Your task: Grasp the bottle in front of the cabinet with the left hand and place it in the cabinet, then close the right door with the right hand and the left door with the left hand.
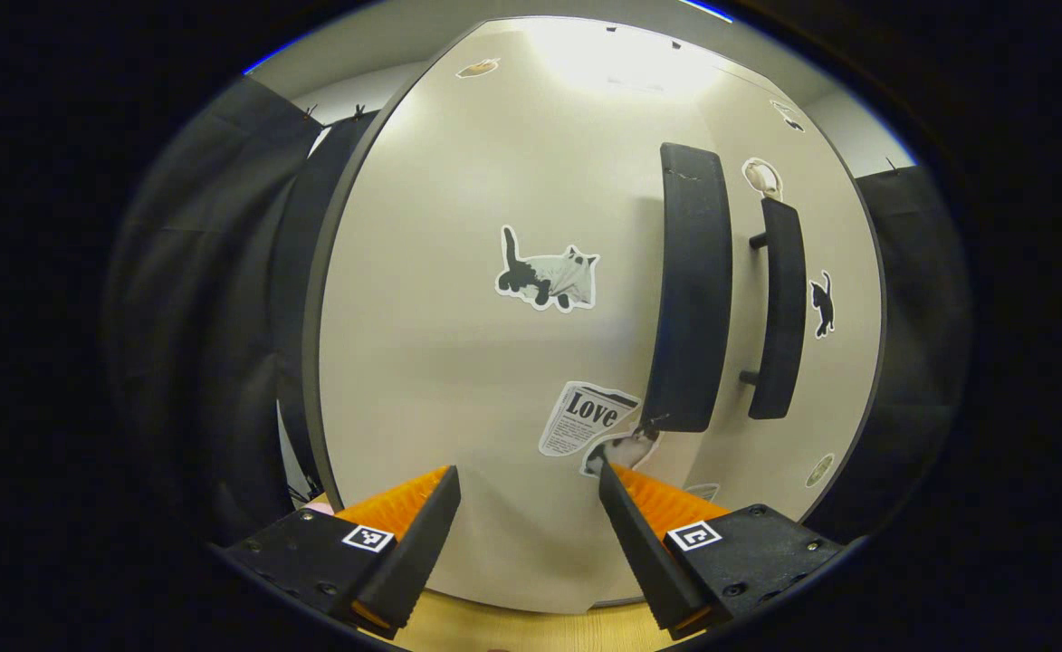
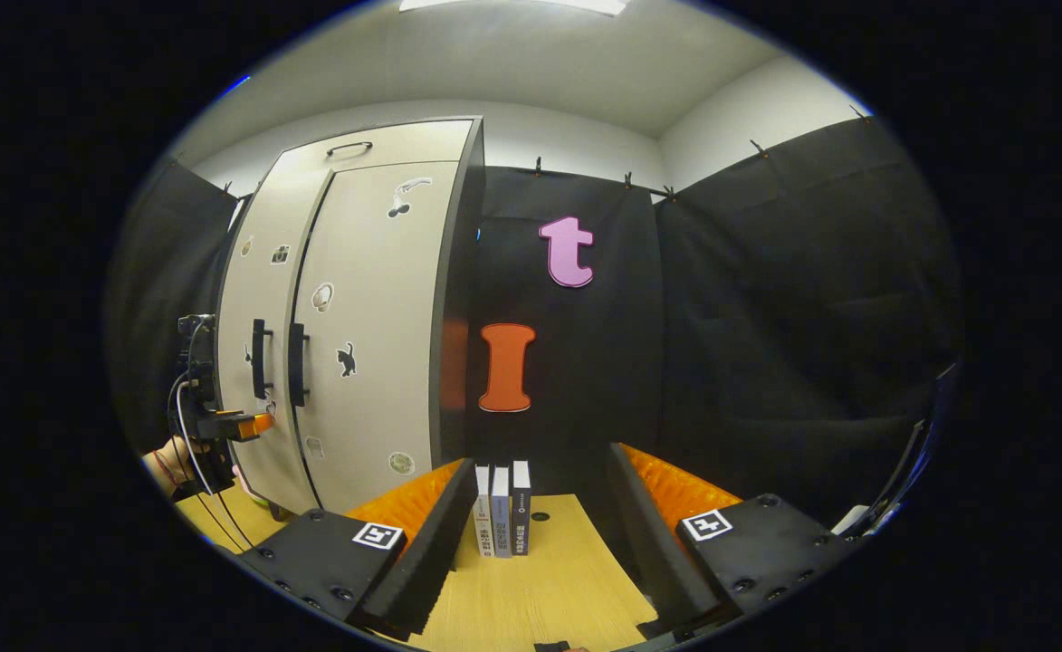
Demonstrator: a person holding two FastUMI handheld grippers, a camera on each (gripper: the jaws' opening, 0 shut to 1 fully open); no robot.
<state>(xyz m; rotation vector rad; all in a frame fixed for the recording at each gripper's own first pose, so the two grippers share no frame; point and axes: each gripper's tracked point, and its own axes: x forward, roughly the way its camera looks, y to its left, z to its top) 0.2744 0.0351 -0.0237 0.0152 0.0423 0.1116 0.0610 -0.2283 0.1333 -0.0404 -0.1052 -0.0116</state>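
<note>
- The cabinet stands on the far left part of the bench in the right gripper view, and both its doors look closed, flush with each other.
- The bottle cannot be seen in front of the cabinet in these views; whether it is inside I cannot tell, because the doors hide the inside.
- The left door is very near in the left gripper view, with a cat sticker in its middle and a newspaper sticker lower down.
- The left door handle, a dark vertical bar, is on the right part of this door, and the right door handle is just beside it on the right door.
- The left tongs are released, the two fingers well apart, with nothing between them, pointing at the lower part of the left door, near it; I cannot tell if they touch it.
- In the right gripper view the left tongs appear at the far left, held by a hand, close to the lower part of the left door.
- The right tongs are also released and hold nothing, above the bench and well apart from the cabinet.
- Three small books stand upright on the bench, beyond the right tongs, to the right of the cabinet.
</note>
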